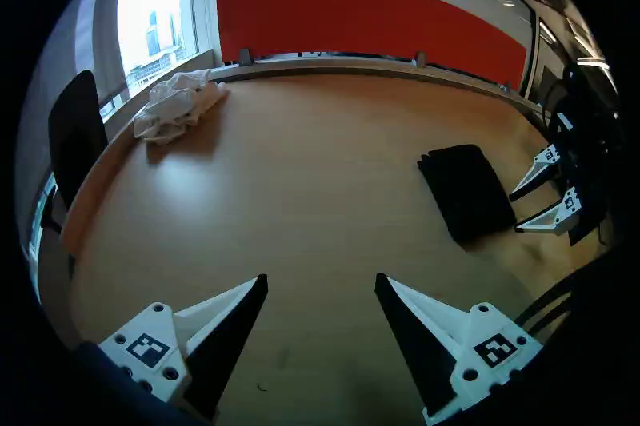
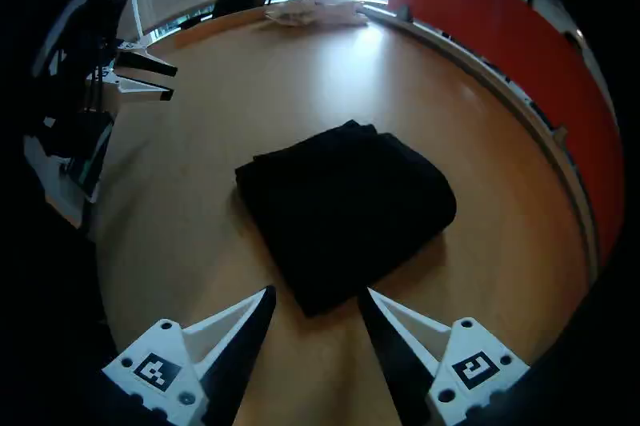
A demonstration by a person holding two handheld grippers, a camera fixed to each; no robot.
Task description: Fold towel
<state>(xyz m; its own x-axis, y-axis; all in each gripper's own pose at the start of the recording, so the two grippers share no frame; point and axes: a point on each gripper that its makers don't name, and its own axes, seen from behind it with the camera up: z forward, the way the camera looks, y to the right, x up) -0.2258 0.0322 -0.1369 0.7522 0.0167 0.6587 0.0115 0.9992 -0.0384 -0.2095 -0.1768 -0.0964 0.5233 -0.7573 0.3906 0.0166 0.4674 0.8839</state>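
Left gripper view first: the left hand-held gripper [image 1: 320, 298] hovers over bare desk [image 1: 304, 186], fingers wide apart, nothing between them. The black towel [image 1: 468, 190] lies off to its right, well apart from a crumpled white cloth [image 1: 178, 105] at the far edge by the red partition [image 1: 368, 18]. Right gripper view: the right hand-held gripper [image 2: 316, 291] is also spread apart, empty, with the towel's near corner sitting just between its fingertips. The towel looks like a compact layered stack, so I'd guess folding is nearly finished. If another fold is wanted, the right one has to pinch that near corner and carry it across.
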